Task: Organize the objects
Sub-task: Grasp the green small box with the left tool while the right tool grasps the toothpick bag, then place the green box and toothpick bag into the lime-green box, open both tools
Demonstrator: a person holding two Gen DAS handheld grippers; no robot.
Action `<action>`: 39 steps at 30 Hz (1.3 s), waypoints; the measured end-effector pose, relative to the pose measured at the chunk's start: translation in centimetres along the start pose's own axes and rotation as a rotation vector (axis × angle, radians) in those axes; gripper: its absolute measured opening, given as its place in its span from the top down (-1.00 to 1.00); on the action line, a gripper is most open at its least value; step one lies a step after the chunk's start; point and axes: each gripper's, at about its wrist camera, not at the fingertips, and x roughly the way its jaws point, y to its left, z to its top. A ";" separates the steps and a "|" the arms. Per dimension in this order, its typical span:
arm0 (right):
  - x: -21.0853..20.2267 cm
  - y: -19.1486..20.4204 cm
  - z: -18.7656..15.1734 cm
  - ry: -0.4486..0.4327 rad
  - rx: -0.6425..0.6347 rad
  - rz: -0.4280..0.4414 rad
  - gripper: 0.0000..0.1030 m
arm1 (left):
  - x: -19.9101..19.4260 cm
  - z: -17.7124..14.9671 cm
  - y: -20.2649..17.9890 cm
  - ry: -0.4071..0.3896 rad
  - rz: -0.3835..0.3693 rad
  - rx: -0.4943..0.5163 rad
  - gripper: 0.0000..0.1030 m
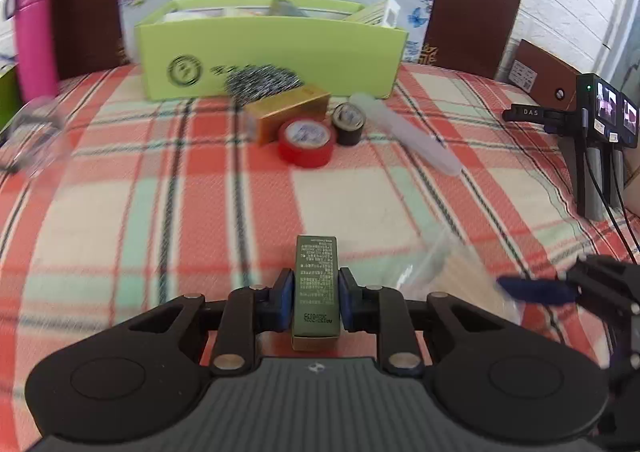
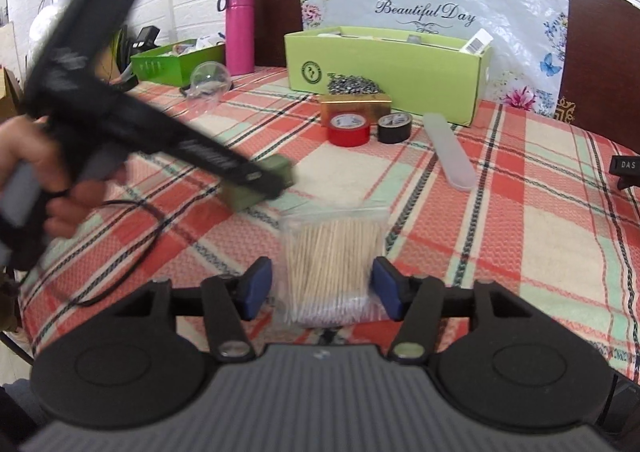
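My left gripper (image 1: 316, 294) is shut on a small olive-green box (image 1: 316, 292) and holds it above the plaid tablecloth; the box also shows in the right wrist view (image 2: 260, 181). My right gripper (image 2: 322, 288) is open around a clear bag of toothpicks (image 2: 334, 252) lying on the cloth, its pads apart from the bag's sides. A light green cardboard box (image 1: 272, 51) (image 2: 384, 67) stands at the back and holds several items. In front of it lie a gold box (image 1: 288, 111), a red tape roll (image 1: 306, 141), a black tape roll (image 1: 349, 123) and a frosted plastic case (image 1: 408, 131).
A pink bottle (image 1: 34, 39) and a clear glass (image 1: 34, 139) stand at the left. A green basket (image 2: 176, 61) sits behind the glass. A camera rig with screens (image 1: 604, 115) stands at the right edge. Brown chair backs (image 1: 472, 7) rise behind the table.
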 end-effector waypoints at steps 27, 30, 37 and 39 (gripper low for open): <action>-0.7 0.8 3.6 -0.072 0.066 -0.029 0.57 | -2.2 0.3 0.7 -0.064 -0.085 -0.048 0.55; -1.4 0.2 6.3 -0.137 0.051 -0.031 0.57 | -3.3 2.4 0.8 -0.121 -0.101 -0.043 0.55; -0.9 -2.3 13.2 -0.263 0.020 -0.081 0.57 | -5.0 9.1 1.8 -0.244 -0.133 -0.053 0.55; 0.0 -3.1 15.0 -0.286 0.008 -0.105 0.57 | -4.7 11.2 1.9 -0.269 -0.120 -0.054 0.55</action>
